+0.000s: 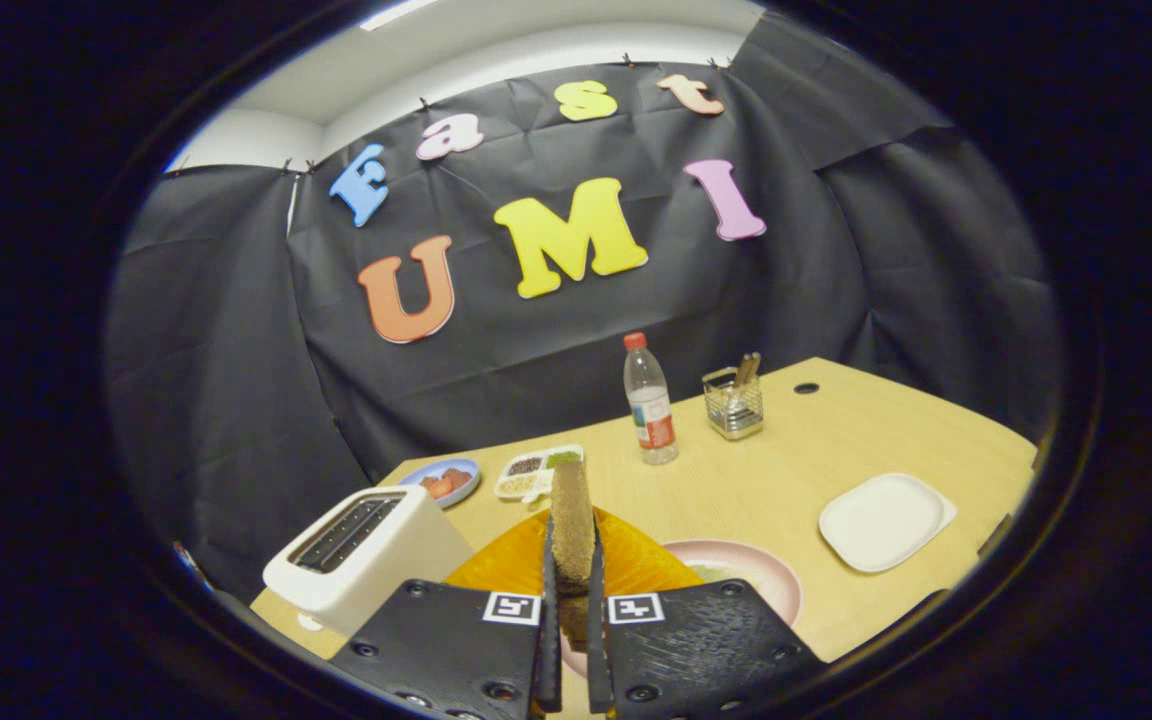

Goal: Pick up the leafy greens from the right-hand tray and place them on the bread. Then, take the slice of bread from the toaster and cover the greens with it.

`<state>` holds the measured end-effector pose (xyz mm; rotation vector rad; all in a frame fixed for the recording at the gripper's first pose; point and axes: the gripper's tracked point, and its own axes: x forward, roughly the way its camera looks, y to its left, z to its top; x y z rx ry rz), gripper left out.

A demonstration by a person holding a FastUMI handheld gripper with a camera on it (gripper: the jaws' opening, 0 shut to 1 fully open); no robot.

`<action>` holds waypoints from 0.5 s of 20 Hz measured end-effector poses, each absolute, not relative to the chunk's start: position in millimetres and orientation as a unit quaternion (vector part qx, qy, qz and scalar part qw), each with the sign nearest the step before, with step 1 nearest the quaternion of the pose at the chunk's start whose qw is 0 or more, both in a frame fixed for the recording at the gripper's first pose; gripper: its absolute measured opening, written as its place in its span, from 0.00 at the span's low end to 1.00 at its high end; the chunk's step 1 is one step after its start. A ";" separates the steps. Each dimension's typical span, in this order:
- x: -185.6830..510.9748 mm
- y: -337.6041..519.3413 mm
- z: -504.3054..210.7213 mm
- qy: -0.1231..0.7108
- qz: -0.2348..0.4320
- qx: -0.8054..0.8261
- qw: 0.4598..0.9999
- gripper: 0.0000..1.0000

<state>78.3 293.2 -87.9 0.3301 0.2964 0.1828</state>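
I hold the hand-held gripper (572, 600) clamped on the bread slice (572, 525) — upright between both fingers — above the orange plate (506, 565), right of the toaster (361, 555) on the desk (766, 480).

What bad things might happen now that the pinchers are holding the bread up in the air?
1. The slice of bread stands on edge, pinched between the gripper fingers low down. It may slip or tear before it is laid flat.
2. The toaster sits close beside the fingers, so a sideways swing might bump it.
3. The pink plate is partly hidden behind the gripper, so aiming the bread onto it could be off.
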 end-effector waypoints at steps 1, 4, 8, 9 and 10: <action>79.1 292.2 -94.7 0.155 0.091 0.173 0.968 0.10; 80.4 297.2 -109.0 0.168 0.100 0.199 0.960 0.10; 76.9 293.6 -129.7 0.187 0.101 0.214 0.953 0.10; 76.3 289.4 -133.6 0.190 0.099 0.221 0.952 0.10; 77.1 284.0 -136.9 0.192 0.095 0.226 0.950 0.10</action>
